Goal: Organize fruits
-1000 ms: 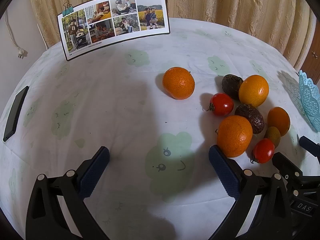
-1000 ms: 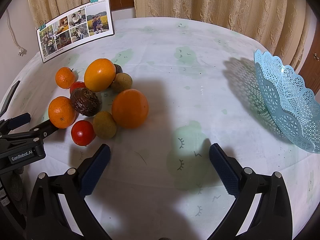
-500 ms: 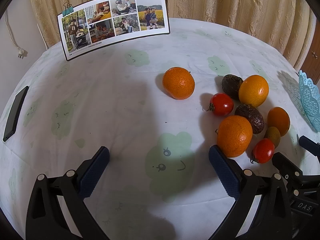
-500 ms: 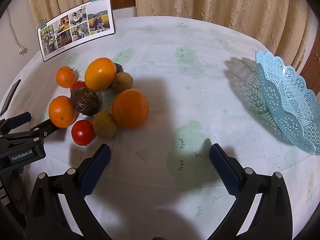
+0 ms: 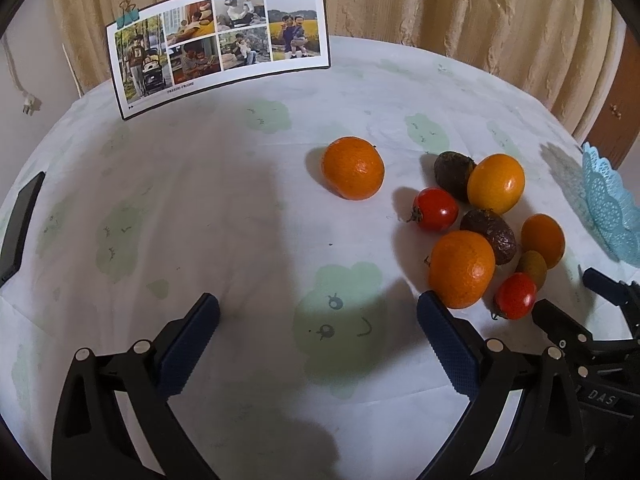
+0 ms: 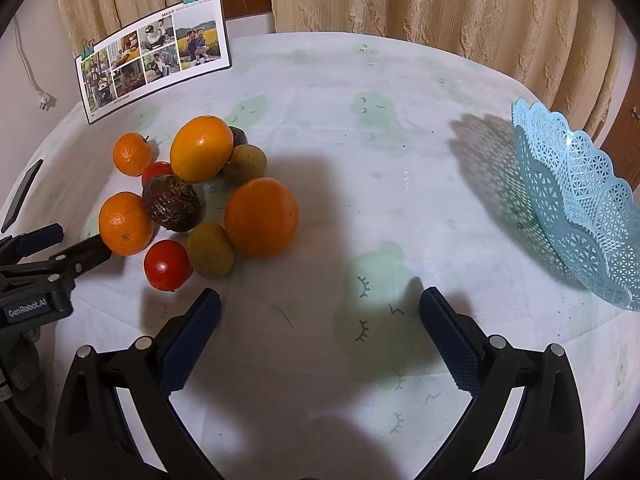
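A cluster of fruit lies on the round table: oranges (image 6: pixel 261 222) (image 5: pixel 461 269), a yellow-orange one (image 6: pixel 201 149), tomatoes (image 6: pixel 167 265) (image 5: pixel 435 209), dark passion fruits (image 6: pixel 172 203) (image 5: pixel 489 236) and brownish-green kiwis (image 6: pixel 210 249). One orange (image 5: pixel 353 168) sits apart to the left. A light blue lattice basket (image 6: pixel 576 204) stands at the right edge, also in the left wrist view (image 5: pixel 608 204). My left gripper (image 5: pixel 318 330) is open and empty, its right finger beside the near orange. My right gripper (image 6: pixel 320 326) is open and empty, just right of the cluster.
A photo collage card (image 5: pixel 218 46) stands at the back of the table before beige curtains. A dark phone (image 5: pixel 20 220) lies at the left edge. The tablecloth (image 6: pixel 360 160) is white with green cloud prints.
The right wrist view has shifted slightly, with the fruit and basket drifting a little right and down. The left gripper has not moved.
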